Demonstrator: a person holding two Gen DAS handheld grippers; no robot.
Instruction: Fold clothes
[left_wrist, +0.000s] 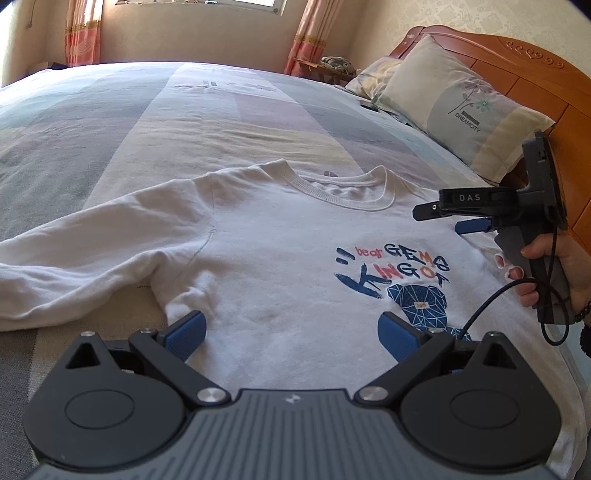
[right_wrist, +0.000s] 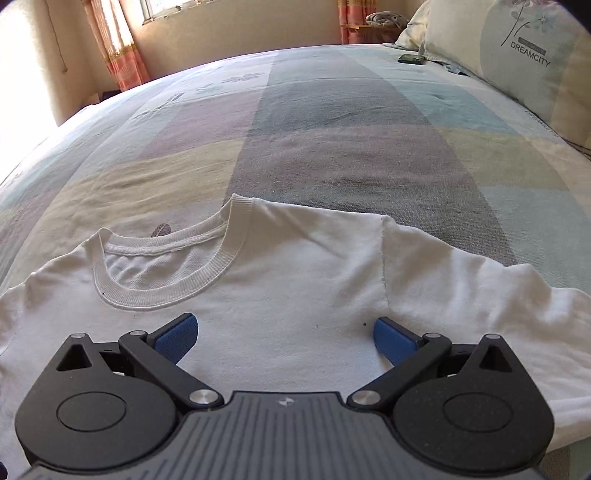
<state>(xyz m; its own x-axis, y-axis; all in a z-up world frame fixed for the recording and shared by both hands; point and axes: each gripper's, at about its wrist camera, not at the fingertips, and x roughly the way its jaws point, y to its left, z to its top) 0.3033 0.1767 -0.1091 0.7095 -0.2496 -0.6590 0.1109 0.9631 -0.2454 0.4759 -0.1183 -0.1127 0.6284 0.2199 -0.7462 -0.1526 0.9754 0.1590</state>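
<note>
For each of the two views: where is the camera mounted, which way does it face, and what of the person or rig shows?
Left wrist: behind the open left claw, low over the shirt chest, facing the collar and window; right claw and hand show.
Right wrist: behind the open right claw, over the shirt near the collar, facing across the bed; no hand.
Shared: shirt, collar, bed, pillow.

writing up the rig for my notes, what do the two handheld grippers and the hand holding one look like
Both the left gripper and the right gripper have ribbed blue finger pads, black linkage arms with silver pivot bolts, round black housings and a ribbed grey body. Seen side-on, the right one shows "DAS" lettering, a grey handle and a black cable. The hand has painted nails and a dark beaded bracelet.
</note>
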